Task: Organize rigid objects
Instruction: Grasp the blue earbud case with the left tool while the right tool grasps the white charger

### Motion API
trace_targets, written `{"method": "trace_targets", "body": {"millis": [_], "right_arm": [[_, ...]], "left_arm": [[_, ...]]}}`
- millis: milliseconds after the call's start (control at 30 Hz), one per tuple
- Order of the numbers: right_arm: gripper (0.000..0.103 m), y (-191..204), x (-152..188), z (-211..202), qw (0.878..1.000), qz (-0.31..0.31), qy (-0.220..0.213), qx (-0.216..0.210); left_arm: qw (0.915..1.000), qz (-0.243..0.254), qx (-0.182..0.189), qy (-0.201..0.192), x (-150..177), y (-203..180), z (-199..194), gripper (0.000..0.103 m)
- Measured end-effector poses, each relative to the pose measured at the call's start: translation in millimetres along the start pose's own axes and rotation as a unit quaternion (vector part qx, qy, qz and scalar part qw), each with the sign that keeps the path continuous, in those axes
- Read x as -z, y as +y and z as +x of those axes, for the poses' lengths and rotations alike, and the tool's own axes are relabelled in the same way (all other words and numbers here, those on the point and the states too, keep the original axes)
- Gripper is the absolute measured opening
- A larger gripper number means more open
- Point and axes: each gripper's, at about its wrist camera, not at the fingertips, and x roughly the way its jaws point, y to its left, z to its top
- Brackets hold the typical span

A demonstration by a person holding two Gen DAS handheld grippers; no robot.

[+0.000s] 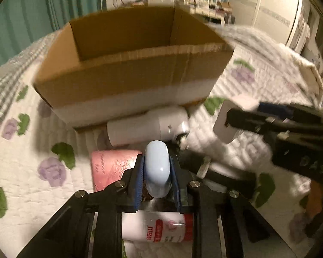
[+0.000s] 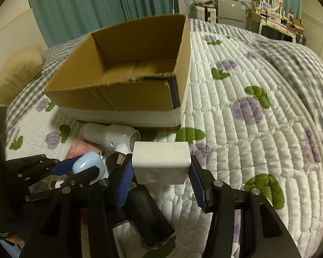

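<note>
Cardboard box (image 2: pixel 127 68) sits open-topped on the quilted bed cover (image 2: pixel 247 142), at 12 o'clock in both wrist views; what shows of its inside is bare.

Left gripper (image 1: pixel 156 173): blue pads pinching a pale blue rounded case (image 1: pixel 157 167) from both sides, case held off the bed. In the right wrist view the same case (image 2: pixel 86 164) is at 9 o'clock, clamped in the left gripper.

Right gripper (image 2: pixel 161 172): fingers pressed on both sides of a white rectangular block (image 2: pixel 161 161), block clear of the cover. In the left wrist view it shows at 3 o'clock (image 1: pixel 228 124).

On the bed just in front of the box: white hair dryer (image 2: pixel 112 137) lying on its side, touching or nearly touching the box's front edge. Pink packet (image 1: pixel 112 167) beside it, at 9 o'clock of the left fingers. White bottle with a red label (image 1: pixel 157 228) lies under the left gripper at 6 o'clock. Black object (image 2: pixel 146 212) lies under the right gripper, can't tell what it is.
</note>
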Motion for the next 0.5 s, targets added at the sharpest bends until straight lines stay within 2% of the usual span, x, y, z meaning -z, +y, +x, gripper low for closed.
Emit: {"method": "trace_targets", "body": {"millis": [167,267,500], "right_arm": [[0.05,11,-11,-27,0.999,-0.026,-0.035,0.003],[0.05,18,-25,-48,0.998,-0.042,-0.055,0.003],[0.05,39,-81,-84,0.991,-0.078,-0.104,0.011]], "left_arm": [[0.998,0.004,-0.029,-0.056,-16,-1,-39,0.023],[0.9961,-0.001,-0.036,-0.08,-37,3,-55,0.023],[0.9903,-0.034,-0.059,-0.121,-81,28,-76,0.023]]}}
